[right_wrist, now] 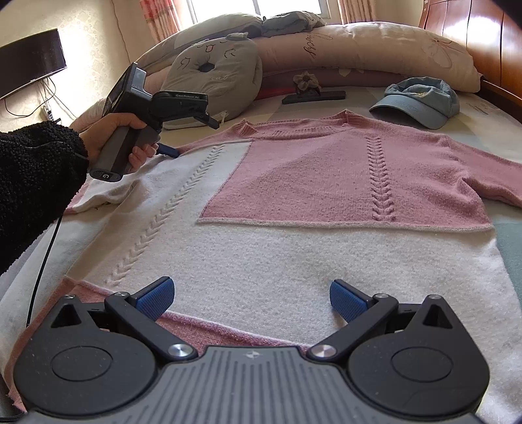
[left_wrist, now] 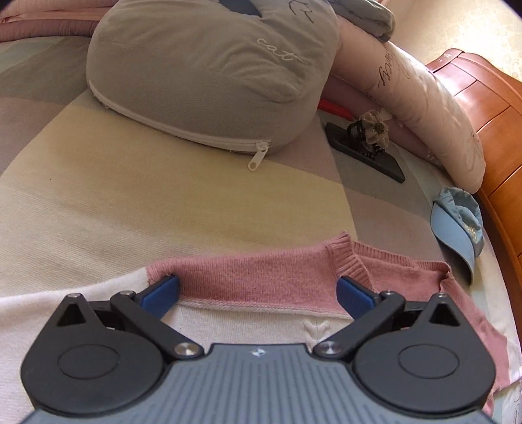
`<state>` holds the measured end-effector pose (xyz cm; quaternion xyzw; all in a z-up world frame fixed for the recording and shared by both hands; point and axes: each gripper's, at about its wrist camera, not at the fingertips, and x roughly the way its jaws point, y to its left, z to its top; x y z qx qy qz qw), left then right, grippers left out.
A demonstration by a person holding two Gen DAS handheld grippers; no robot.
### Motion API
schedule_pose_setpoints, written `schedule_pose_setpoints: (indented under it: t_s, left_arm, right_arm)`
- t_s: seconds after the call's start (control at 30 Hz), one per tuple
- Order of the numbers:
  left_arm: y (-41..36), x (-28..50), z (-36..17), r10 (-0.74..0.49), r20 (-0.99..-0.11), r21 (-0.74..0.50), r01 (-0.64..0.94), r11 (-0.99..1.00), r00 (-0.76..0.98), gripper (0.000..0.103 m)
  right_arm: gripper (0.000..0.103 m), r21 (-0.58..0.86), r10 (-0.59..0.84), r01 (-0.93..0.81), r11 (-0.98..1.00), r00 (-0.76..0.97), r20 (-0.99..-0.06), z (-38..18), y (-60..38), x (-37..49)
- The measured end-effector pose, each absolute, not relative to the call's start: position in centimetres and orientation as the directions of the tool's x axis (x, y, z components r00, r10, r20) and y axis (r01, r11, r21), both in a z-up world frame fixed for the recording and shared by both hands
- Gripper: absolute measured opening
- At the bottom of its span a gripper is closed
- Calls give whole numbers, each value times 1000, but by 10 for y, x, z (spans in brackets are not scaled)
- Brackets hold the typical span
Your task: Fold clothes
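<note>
A home bedroom: a bed [right_wrist: 489, 107] with a wooden headboard [right_wrist: 473, 29], long pillows [right_wrist: 375, 45] and a grey cat cushion [right_wrist: 215, 71]. Curtains [right_wrist: 160, 16] flank a bright window [right_wrist: 225, 8]. What looks like a wall-mounted television [right_wrist: 29, 62] hangs at the left.

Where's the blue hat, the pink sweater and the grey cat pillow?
blue hat [right_wrist: 416, 101]: right wrist view, on its crown.
pink sweater [right_wrist: 293, 176]: right wrist view, on its pink chest panel.
grey cat pillow [left_wrist: 208, 65]: left wrist view, on its top face.
</note>
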<state>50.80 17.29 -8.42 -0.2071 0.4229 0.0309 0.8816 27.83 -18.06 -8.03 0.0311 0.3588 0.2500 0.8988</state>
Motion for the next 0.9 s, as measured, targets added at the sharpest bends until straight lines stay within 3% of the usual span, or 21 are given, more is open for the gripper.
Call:
schedule_pose_setpoints:
  t_s: [0.37, 0.5, 0.7, 0.9]
  left_arm:
    - [135, 415, -8, -179, -760, -290, -79, 954, 625, 102]
    - [113, 367, -27, -220, -788, -287, -27, 958, 575, 102]
    - [104, 303, -69, -345, -775, -435, -51, 899, 530, 102]
    - [102, 244, -82, -346, -762, -450, -63, 891, 548, 102]
  right_arm:
    - [103, 244, 484, -430, 869, 643, -594, -71, -185, 273]
    - [103, 241, 482, -430, 870, 640, -599, -73, -183, 273]
    - [103, 192, 461, -445, 874, 637, -618, -81, -174, 273]
    - [103, 127, 434, -466, 875, 642, -632, -87, -164, 271]
